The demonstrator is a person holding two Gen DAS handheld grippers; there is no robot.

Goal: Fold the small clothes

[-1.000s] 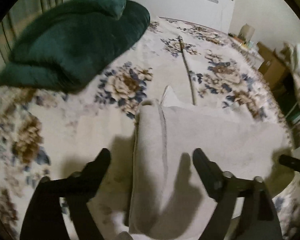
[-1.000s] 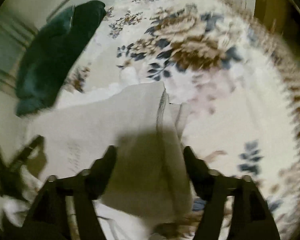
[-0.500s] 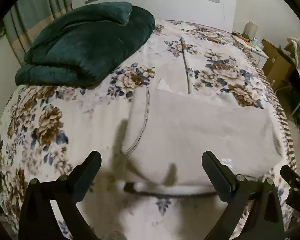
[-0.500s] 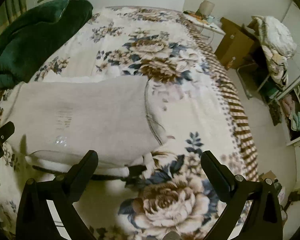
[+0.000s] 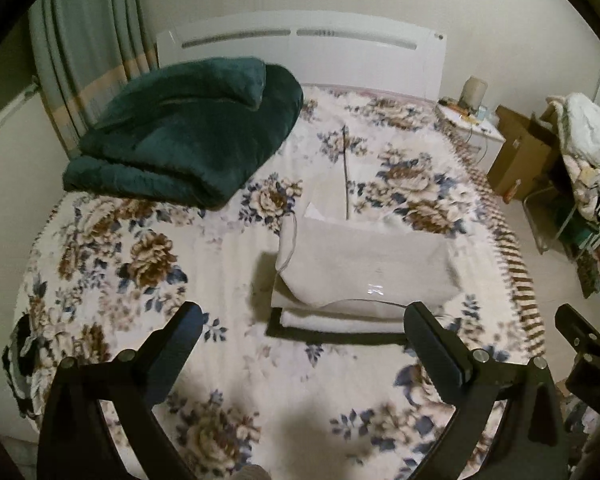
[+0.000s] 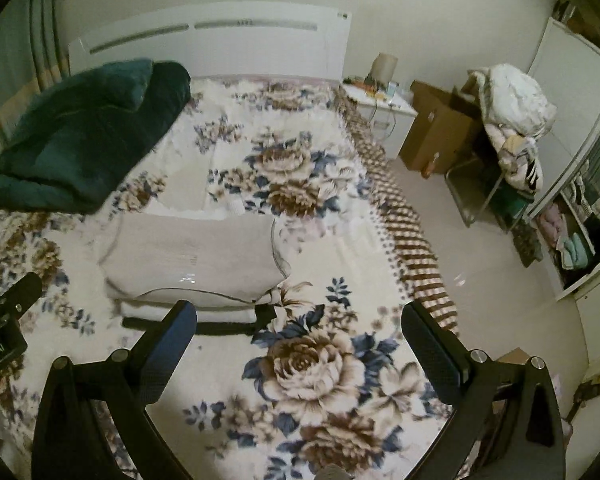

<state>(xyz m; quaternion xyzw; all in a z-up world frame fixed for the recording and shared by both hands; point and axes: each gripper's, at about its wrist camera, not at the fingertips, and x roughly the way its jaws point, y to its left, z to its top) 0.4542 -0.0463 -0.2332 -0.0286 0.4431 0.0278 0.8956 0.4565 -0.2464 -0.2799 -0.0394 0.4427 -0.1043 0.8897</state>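
Note:
A folded beige garment [image 5: 364, 268] lies on the floral bedspread [image 5: 140, 264], stacked on white folded cloth with a dark edge beneath. It also shows in the right wrist view [image 6: 192, 252]. My left gripper [image 5: 304, 324] is open and empty, held above the bed, pulled back from the garment. My right gripper [image 6: 300, 322] is open and empty, also back from the garment and off to its right. The right gripper's finger shows at the right edge of the left wrist view [image 5: 580, 332].
A folded dark green blanket [image 5: 184, 144] lies at the bed's far left by the white headboard [image 5: 300, 52]. A nightstand [image 6: 380, 104], cardboard boxes [image 6: 440, 128] and a chair piled with clothes [image 6: 512, 120] stand right of the bed. An open wardrobe [image 6: 580, 232] is at far right.
Both grippers let go of the beige garment and pulled back and up from it. The garment now lies folded on the stack.

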